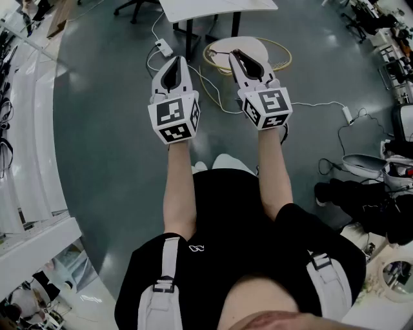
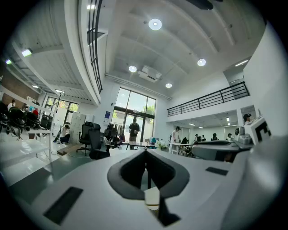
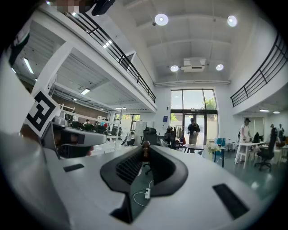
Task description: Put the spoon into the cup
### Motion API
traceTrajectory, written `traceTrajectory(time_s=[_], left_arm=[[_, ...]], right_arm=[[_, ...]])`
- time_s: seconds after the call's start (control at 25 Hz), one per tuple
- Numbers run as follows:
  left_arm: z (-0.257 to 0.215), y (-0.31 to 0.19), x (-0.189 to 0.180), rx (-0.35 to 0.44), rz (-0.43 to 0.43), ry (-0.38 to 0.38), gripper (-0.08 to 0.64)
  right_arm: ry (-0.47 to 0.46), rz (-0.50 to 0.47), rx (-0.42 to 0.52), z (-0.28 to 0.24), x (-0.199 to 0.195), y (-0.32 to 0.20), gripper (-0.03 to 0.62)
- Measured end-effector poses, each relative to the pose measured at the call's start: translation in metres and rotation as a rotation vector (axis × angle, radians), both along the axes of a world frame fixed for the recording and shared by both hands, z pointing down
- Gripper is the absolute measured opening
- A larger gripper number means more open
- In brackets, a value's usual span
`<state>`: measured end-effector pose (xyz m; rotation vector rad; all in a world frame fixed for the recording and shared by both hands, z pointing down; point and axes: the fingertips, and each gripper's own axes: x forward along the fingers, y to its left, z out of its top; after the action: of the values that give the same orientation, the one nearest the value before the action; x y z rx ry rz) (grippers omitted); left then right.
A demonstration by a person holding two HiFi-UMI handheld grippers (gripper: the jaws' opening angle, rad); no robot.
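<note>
No spoon and no cup shows in any view. A person holds both grippers out in front at chest height, level, side by side above a grey floor. The left gripper (image 1: 179, 60) (image 2: 146, 152) has its jaw tips together with nothing between them. The right gripper (image 1: 234, 53) (image 3: 145, 147) stands close beside it, its tips also meeting and empty. Each gripper sees the other at the edge of its own view. Both point across an open office hall toward tall windows.
Below the grippers lie a round white stool (image 1: 251, 46) ringed by a coiled cable, a power strip (image 1: 163, 46) and a white table (image 1: 219, 8). White benches (image 1: 39, 129) run along the left; dark bags (image 1: 361, 200) sit at the right. A person (image 3: 193, 129) stands far off.
</note>
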<state>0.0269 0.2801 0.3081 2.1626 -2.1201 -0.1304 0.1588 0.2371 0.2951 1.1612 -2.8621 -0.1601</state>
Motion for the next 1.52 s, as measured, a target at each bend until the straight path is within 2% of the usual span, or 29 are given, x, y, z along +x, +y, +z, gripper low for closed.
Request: traceTrajectory(time_s=[0.16,0.36,0.64,1.04,1.28,1.52], left_arm=[[-0.001,-0.001,0.001,0.000,0.010,-0.001,0.014],[0.001,-0.003,-0.002,-0.006,0.011,0.004,0.014],[0.000,-0.001,-0.012,0.002,0.005,0.015,0.014],[-0.004,0.010,-0.050,0.006,-0.064,0.030,0.014],[-0.006,0.006,-0.047,0.009,-0.040,0.052,0.014],[-0.012,-0.003,-0.051,0.024,-0.007,0.043,0.014]], right_arm=[[0.001,-0.004,-0.001,-0.001,-0.003,0.001,0.049],[-0.055,0.006,-0.037,-0.001,-0.002,-0.003,0.049],[-0.051,0.015,-0.041,-0.002,-0.005,-0.004,0.049],[-0.044,0.033,-0.026,-0.013,-0.010,-0.002,0.051],[-0.065,0.068,-0.019,-0.022,0.001,-0.015,0.051],[-0.073,0.063,0.010,-0.029,-0.013,-0.025,0.051]])
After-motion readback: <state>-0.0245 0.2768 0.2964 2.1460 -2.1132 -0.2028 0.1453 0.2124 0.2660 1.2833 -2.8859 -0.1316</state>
